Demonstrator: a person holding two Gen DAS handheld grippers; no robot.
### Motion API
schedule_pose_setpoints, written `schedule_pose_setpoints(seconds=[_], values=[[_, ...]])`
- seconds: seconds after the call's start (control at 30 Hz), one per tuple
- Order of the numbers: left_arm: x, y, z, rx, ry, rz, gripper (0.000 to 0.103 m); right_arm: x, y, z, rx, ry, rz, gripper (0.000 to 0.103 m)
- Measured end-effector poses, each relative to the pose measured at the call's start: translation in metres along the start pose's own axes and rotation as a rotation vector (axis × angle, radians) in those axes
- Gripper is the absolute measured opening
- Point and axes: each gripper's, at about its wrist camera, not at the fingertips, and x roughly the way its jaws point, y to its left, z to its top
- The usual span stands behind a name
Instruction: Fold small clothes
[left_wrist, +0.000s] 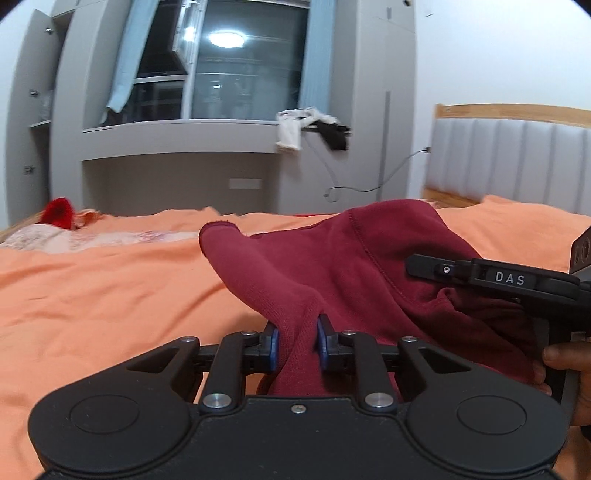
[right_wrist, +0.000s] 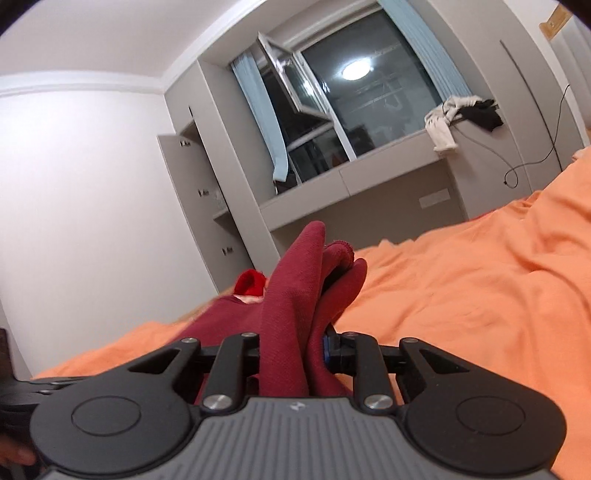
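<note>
A dark red garment (left_wrist: 332, 258) is lifted above the orange bedsheet (left_wrist: 92, 295). My left gripper (left_wrist: 297, 345) is shut on a bunched edge of it, the cloth pinched between the blue pads. In the left wrist view the right gripper's body (left_wrist: 509, 280) comes in from the right edge, with a person's hand (left_wrist: 565, 365) on it. In the right wrist view my right gripper (right_wrist: 291, 347) is shut on another part of the same dark red garment (right_wrist: 295, 280), which stands up in folds between the fingers. The cloth hides the left pad there.
A red and pale patterned piece of clothing (left_wrist: 59, 225) lies at the bed's far left. A grey window shelf (left_wrist: 184, 129) carries white and black clothes (left_wrist: 310, 129). A padded headboard (left_wrist: 517, 162) stands at the right. An open cupboard (right_wrist: 199, 195) and a dangling cable (left_wrist: 369, 184) line the wall.
</note>
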Motion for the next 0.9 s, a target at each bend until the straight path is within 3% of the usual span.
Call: schedule_pose_setpoints(seconds=[0.2, 0.53, 0.63, 0.7, 0.9], values=[[0.021, 0.015, -0.019, -0.015, 0.115, 0.044, 0.025, 0.031, -0.005, -0.018, -0.016, 0.149, -0.08, 0.024], [0.019, 0.032, -0.024, -0.089, 0.157, 0.105, 0.048, 0.025, -0.02, -0.027, 0.087, 0.201, -0.148, 0.043], [0.016, 0.032, -0.023, -0.111, 0.16, 0.124, 0.061, 0.019, -0.022, -0.025, 0.096, 0.195, -0.16, 0.056], [0.014, 0.037, -0.022, -0.138, 0.163, 0.137, 0.073, 0.016, -0.023, -0.024, 0.1, 0.192, -0.158, 0.073], [0.003, 0.042, -0.014, -0.207, 0.147, 0.154, 0.094, -0.003, -0.021, -0.016, 0.098, 0.164, -0.169, 0.095]])
